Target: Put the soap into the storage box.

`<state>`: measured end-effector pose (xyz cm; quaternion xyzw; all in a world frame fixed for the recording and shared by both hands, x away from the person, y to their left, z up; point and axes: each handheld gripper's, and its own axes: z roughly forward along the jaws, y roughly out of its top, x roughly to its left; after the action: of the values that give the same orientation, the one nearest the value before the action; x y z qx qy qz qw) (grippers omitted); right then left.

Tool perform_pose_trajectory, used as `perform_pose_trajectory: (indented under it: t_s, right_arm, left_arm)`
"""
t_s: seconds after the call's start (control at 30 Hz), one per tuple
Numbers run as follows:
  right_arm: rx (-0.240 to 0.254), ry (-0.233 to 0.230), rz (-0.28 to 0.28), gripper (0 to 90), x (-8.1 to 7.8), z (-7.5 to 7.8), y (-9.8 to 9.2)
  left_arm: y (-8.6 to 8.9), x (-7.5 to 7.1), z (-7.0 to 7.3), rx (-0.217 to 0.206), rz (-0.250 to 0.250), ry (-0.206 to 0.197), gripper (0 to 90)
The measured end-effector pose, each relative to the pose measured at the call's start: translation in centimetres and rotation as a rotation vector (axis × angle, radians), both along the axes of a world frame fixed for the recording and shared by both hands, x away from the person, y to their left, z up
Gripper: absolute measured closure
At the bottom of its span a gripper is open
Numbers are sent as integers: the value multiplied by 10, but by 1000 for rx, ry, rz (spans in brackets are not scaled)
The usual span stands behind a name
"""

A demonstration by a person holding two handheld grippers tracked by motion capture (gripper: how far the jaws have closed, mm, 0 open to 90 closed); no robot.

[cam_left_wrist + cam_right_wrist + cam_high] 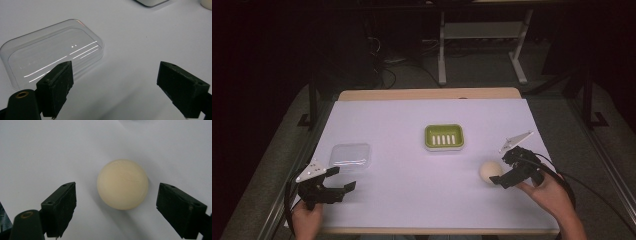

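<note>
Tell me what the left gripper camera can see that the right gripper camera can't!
The left gripper view has the clear plastic lid lying flat on the table, just beyond its left jaw. The right gripper view has the round cream soap, sitting between and just beyond its two jaws, untouched. Both share the white table cover and a pair of black jaws standing wide apart: the left gripper and the right gripper are each open and hold nothing.

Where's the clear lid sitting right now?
In the high view the clear lid lies flat at the table's left, just ahead of the open left gripper, left of the green soap dish.
</note>
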<state>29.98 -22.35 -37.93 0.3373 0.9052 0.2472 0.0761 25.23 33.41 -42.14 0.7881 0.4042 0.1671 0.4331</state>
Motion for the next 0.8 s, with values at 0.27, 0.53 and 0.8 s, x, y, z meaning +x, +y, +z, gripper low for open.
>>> perform_pose_trajectory:
  t_s: [0.27, 0.53, 0.8]
  right_arm:
    - [-5, 17, 2, 152, 5, -3, 3]
    - [-30, 46, 4, 150, 13, -11, 8]
    - [-57, 64, 8, 150, 22, -17, 14]
  left_arm:
    - [0, 0, 1, 4, -1, 0, 129]
    - [1, 0, 1, 0, 1, 0, 129]
    - [1, 0, 1, 0, 0, 0, 129]
